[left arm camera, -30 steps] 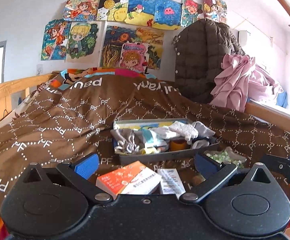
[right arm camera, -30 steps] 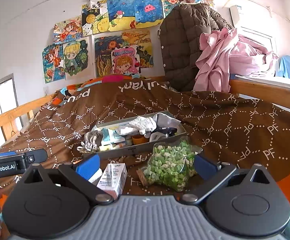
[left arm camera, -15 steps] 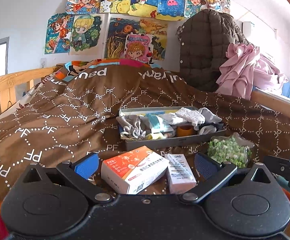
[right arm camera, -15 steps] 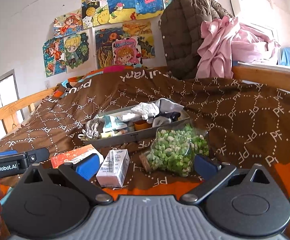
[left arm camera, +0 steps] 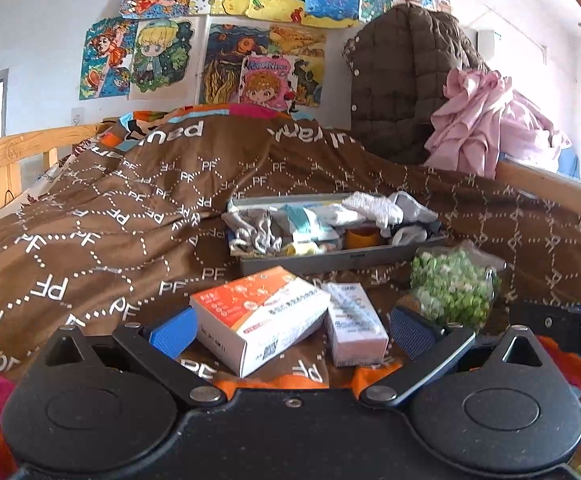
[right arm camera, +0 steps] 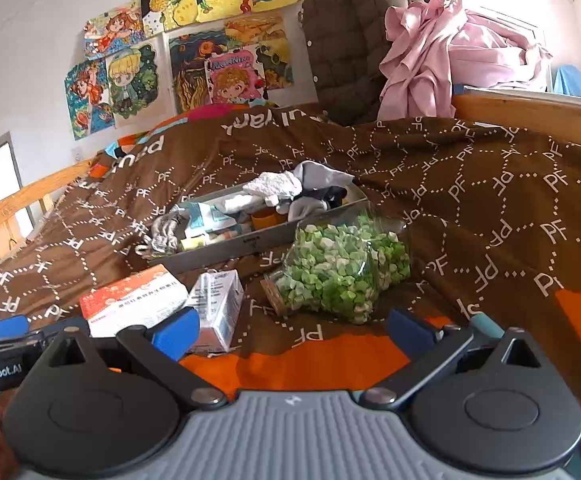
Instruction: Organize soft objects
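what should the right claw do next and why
Probably ease the right claw forward toward the bag of green pieces. The claw is open and empty, and the bag lies on the brown quilt straight ahead of it, still outside the grey tray that holds the other soft items. The left claw faces the two boxes instead.

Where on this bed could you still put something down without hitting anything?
Bare quilt lies left of the gray tray, and right of the bag of green bits. It is crowded in front of the tray, around the orange box and white carton.
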